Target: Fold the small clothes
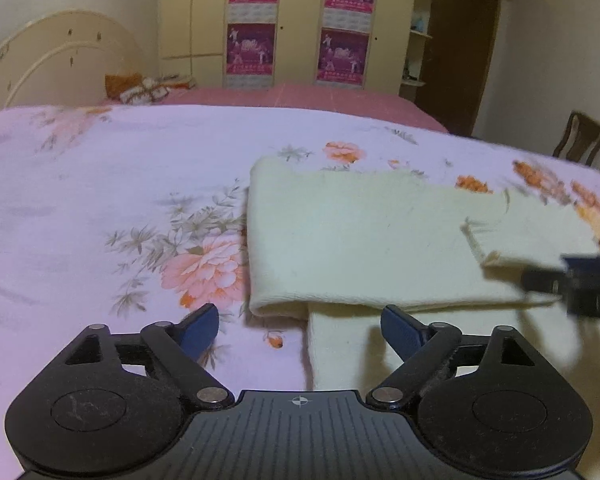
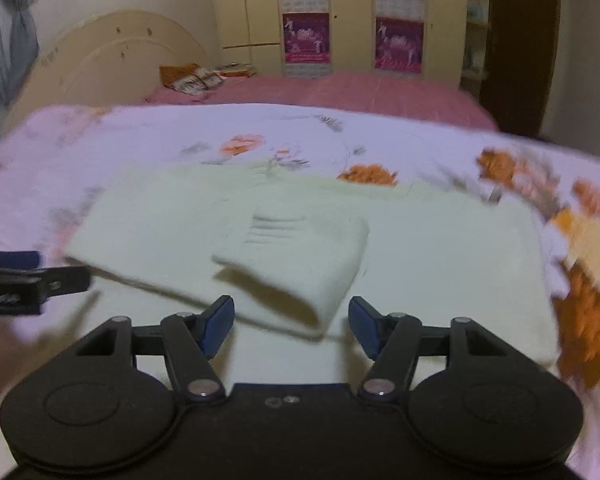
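Folding: cream garment ahead of your tongs, flap doubled over for compactness.
Left tongs: wide, empty.
Right tongs: wide, empty.

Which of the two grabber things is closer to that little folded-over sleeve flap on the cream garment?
Right. The right gripper has its open jaws on either side of the sleeve flap. The left gripper sits off at the cream garment's other end, jaws open.

- A bed with a floral sheet and a cream headboard.
- A beige wardrobe with pink posters.
- A dark door, a wooden chair.
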Demonstrator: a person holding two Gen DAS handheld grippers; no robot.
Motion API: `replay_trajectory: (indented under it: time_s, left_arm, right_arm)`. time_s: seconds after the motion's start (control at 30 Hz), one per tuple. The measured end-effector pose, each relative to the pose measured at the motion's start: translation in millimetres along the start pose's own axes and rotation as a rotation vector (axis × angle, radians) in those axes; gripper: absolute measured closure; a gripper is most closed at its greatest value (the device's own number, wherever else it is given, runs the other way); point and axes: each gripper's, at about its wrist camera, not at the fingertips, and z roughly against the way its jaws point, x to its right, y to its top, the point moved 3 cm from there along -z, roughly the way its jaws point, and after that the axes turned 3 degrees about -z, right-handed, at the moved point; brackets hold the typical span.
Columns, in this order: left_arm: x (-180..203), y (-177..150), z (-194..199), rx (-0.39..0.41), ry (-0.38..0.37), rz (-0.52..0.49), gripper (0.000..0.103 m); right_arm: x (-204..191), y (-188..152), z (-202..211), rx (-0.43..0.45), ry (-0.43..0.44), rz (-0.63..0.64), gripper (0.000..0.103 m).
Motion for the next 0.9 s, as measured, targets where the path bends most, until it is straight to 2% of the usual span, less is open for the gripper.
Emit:
replay_trajectory:
  time_s: [0.03, 0.13, 0.17, 0.2, 0.23, 0.27, 0.33, 0.4, 0.5, 0.53, 0.6, 0.63, 0.7, 0.77, 0.83, 0.9]
  left_arm:
    - [3.3, -0.1, -5.4, -0.002, 0.006, -0.004, 0.018]
    - [-4.5, -1.4, -7.4, 0.021, 0.029, 0.033, 0.026]
    - [-6.8, -0.7, -10.0, 0.035, 0.04, 0.061, 0.037]
    - [-5.4, -0.2, -15.4, 0.047, 0.056, 0.088, 0.04]
    - [-9.7, 1.0, -17.5, 0.055, 0.065, 0.119, 0.048]
    - [-13.8, 2.4, -19.6, 0.06, 0.073, 0.154, 0.057]
    - [-22.2, 4.7, -21.2, 0.07, 0.072, 0.221, 0.058]
    - [-19.9, 3.3, -22.3, 0.078, 0.076, 0.205, 0.058]
    - [-14.7, -5.4, -27.9, 0.063, 0.069, 0.19, 0.058]
    - [-14.6, -5.5, -28.0, 0.063, 0.068, 0.191, 0.058]
    - [-16.4, -5.1, -27.2, 0.059, 0.061, 0.198, 0.058]
    - [-17.3, -4.9, -26.9, 0.057, 0.061, 0.195, 0.058]
    - [-18.2, -5.4, -25.9, 0.053, 0.059, 0.197, 0.058]
    - [-18.0, -4.3, -24.4, 0.051, 0.061, 0.196, 0.058]
    - [-16.8, -4.1, -24.6, 0.049, 0.064, 0.188, 0.058]
    - [-15.3, -3.3, -21.9, 0.04, 0.055, 0.179, 0.058]
  right_arm:
    - [0.4, 1.4, -4.5, 0.003, -0.017, 0.004, 0.053]
    - [10.6, 6.2, -13.6, -0.019, -0.001, -0.068, 0.074]
    - [14.9, 7.8, -12.4, -0.013, 0.003, -0.098, 0.084]
    - [23.4, 10.5, -8.0, 0.006, 0.01, -0.15, 0.094]
    - [33.8, 13.1, -3.4, 0.026, 0.018, -0.213, 0.097]
    - [46.0, 14.8, 2.2, 0.045, 0.025, -0.28, 0.097]
    - [68.2, 16.1, 11.1, 0.071, 0.018, -0.378, 0.098]
    - [93.9, 12.2, 18.9, 0.087, -0.012, -0.46, 0.099]
    - [122.0, -6.5, 10.6, 0.019, -0.057, -0.534, 0.099]
    - [126.7, -12.8, 4.9, -0.016, -0.057, -0.552, 0.099]
    - [133.3, -19.3, 3.7, -0.029, -0.037, -0.586, 0.097]
    - [133.5, -18.3, 5.0, -0.024, -0.027, -0.583, 0.094]
    - [135.6, -16.0, 12.0, 0.002, -0.033, -0.575, 0.076]
    - [142.2, -15.3, 14.8, 0.013, -0.042, -0.589, 0.073]
    - [149.0, -19.8, 14.0, -0.003, -0.063, -0.606, 0.08]
    - [151.2, -21.7, 15.1, -0.006, -0.1, -0.589, 0.096]
